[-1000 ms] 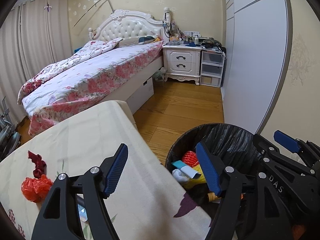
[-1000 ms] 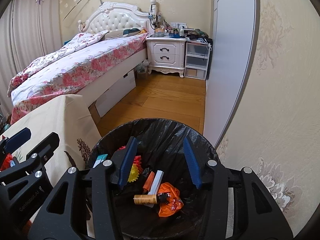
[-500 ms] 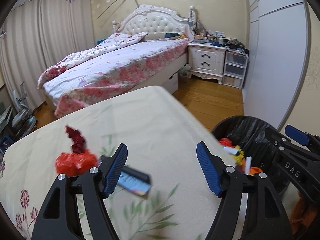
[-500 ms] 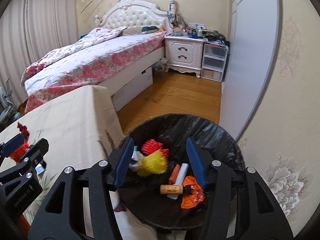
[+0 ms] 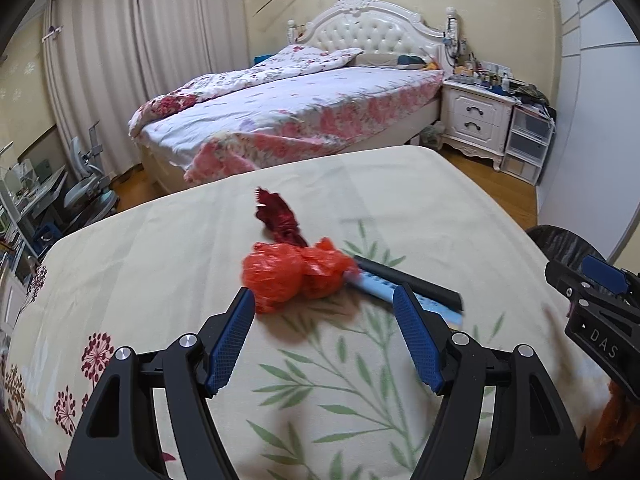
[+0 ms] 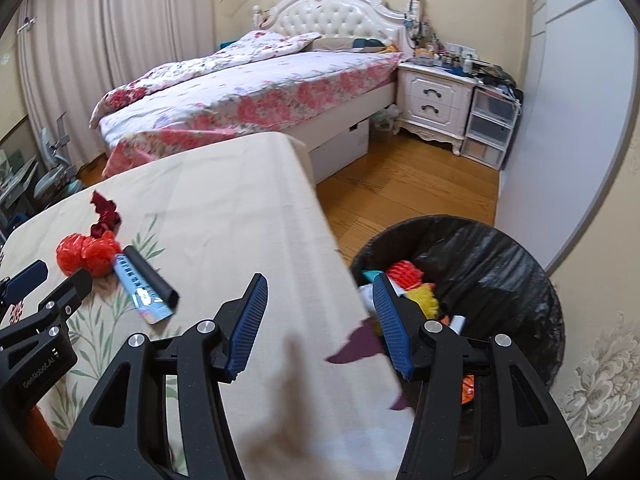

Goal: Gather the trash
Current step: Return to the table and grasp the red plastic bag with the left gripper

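Trash: orange bag (image 5: 294,274) at twelve o'clock before the open, empty left gripper (image 5: 324,340); next, close on it.

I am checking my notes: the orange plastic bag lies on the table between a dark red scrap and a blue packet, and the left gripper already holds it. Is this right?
Not quite. The left gripper holds nothing: in the left wrist view its fingers stand open, short of the orange plastic bag. The rest stands: it lies on the table between the dark red scrap and blue packet.
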`<state>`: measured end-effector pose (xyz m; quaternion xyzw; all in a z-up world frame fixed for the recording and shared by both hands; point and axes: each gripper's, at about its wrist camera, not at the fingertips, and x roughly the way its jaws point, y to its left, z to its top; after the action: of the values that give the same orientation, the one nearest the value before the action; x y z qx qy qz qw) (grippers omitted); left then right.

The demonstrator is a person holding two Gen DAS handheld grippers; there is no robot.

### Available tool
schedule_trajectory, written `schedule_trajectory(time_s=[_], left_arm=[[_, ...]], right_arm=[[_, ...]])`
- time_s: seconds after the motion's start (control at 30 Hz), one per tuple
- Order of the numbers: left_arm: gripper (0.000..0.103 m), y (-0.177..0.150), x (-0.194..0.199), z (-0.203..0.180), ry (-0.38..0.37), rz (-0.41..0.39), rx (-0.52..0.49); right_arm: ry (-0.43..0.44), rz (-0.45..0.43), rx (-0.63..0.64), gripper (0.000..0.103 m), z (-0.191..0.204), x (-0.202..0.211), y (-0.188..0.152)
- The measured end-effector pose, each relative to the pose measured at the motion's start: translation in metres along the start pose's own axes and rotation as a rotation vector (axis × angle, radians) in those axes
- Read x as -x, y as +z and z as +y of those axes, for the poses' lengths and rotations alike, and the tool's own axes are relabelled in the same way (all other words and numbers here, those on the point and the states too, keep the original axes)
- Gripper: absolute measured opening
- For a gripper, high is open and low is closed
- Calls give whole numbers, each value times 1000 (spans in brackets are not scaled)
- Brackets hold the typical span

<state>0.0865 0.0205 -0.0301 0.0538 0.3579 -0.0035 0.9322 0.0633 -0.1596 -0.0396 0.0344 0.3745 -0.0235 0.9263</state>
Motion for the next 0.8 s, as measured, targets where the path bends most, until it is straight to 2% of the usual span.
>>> schedule_trajectory(time_s=[0.2, 0.57, 0.6, 0.67, 0.8], left_arm=[[72, 10, -12, 14, -3, 0, 23], [74, 22, -36, 16, -14, 30, 20], [72, 22, -37, 17, -16, 30, 17], [62, 20, -40, 18, -21, 42, 8], [53, 16, -39, 19, -21, 35, -3]], right_arm=[[33, 7, 22, 54, 20, -8, 8], [58, 22, 31, 55, 35, -25, 19], [60, 25, 34, 55, 36, -26, 18], [64, 31, 38, 55, 38, -28, 19], [67, 30, 44, 55, 41, -28, 19]])
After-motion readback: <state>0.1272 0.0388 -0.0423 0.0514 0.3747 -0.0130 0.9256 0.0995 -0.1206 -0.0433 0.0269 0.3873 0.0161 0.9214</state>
